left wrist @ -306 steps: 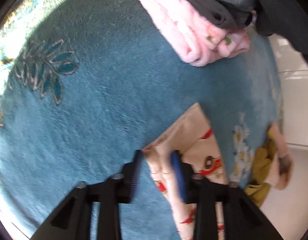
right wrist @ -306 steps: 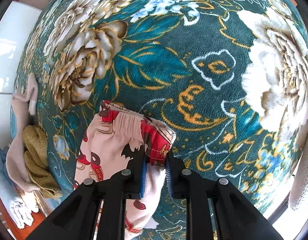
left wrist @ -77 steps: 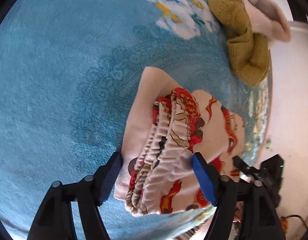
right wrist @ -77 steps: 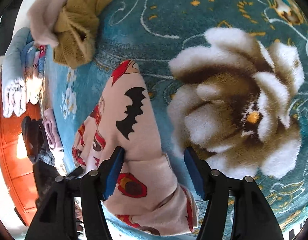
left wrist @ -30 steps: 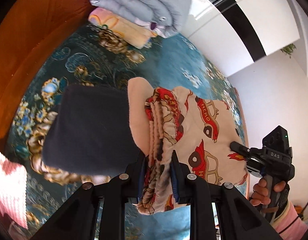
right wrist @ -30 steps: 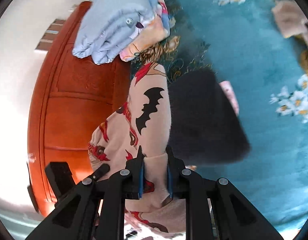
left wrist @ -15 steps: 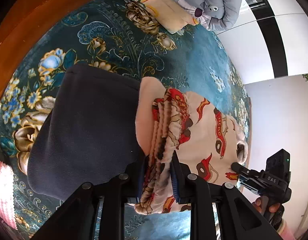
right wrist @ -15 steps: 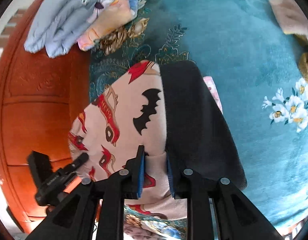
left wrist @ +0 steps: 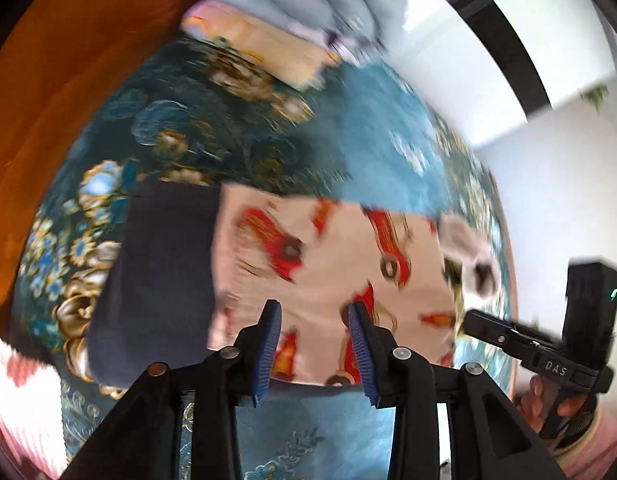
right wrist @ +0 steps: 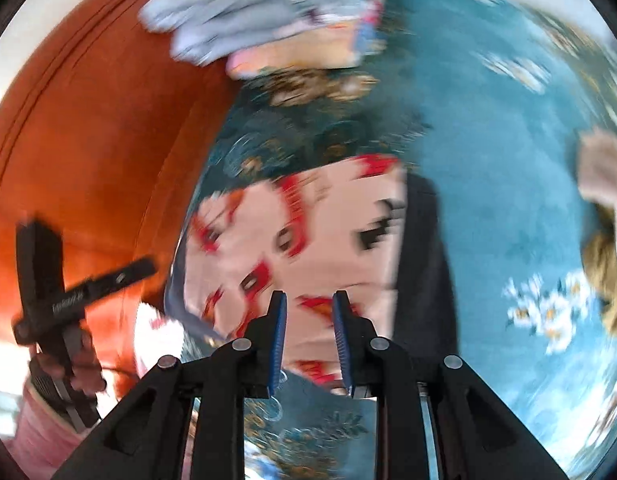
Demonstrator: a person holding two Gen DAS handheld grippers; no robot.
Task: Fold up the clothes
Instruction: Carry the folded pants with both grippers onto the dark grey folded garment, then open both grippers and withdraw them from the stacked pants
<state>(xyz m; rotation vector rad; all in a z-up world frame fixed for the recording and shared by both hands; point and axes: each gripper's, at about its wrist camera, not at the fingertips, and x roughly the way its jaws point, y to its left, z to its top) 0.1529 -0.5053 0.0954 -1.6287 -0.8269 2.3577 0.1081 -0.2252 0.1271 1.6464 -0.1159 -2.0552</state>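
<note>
Teal floral blanket point(left wrist: 348, 152) fills the left wrist view, orange headboard point(left wrist: 68, 80) at upper left, folded bedding point(left wrist: 288, 12) stacked at top. Printed pants point(left wrist: 328, 264) lie folded at frame centre, overlapping the dark garment point(left wrist: 160, 280) on their left side. My left gripper point(left wrist: 314, 344) stands part open, pads apart, nothing between them, hovering low over the pants' near edge. Right gripper point(left wrist: 508, 336) shows at lower right, state unreadable here. Risk: frame is motion-blurred, so I judge I'm moving fast; a pad could snag the top layer and drag the fold open or skew it off the stack. Versus half a second ago: left pads were clamped on the bunched waistband, now they're released and the pants sit flat.

Right wrist view: same blanket point(right wrist: 508, 200), headboard point(right wrist: 88, 140) left, bedding point(right wrist: 268, 12) top. Pants point(right wrist: 300, 240) centre, dark garment point(right wrist: 424, 272) along their right edge. Right gripper point(right wrist: 310, 340) part open and empty, just over the near hem. Left gripper point(right wrist: 120, 276) at left. Same snag risk on retreat. Half a second ago these pads pinched the hem; now let go.
</note>
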